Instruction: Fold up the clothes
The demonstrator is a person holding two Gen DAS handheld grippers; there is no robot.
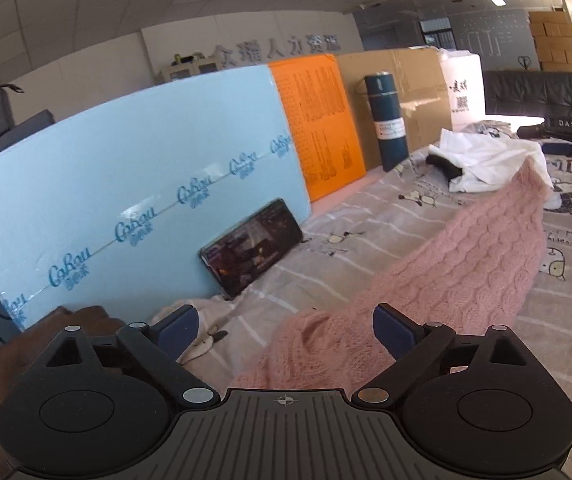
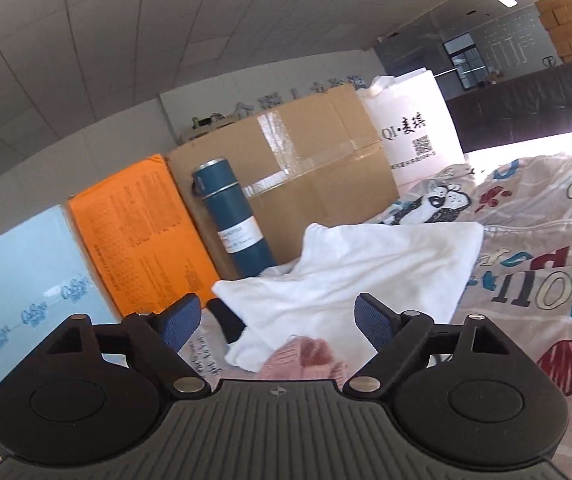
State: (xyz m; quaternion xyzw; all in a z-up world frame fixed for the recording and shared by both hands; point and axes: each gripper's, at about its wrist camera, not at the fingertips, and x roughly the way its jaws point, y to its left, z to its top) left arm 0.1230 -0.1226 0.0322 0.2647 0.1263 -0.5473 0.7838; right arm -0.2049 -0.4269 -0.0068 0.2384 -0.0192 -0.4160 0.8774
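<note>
As both the left gripper (image 1: 284,330) and the right gripper (image 2: 274,320) stood apart, gripping nothing, the pink sweater (image 1: 465,256) needed flattening before refolding.

Flask (image 2: 233,216) and boxes (image 2: 305,176) wall far side, bedsheet (image 1: 365,232) open
</note>
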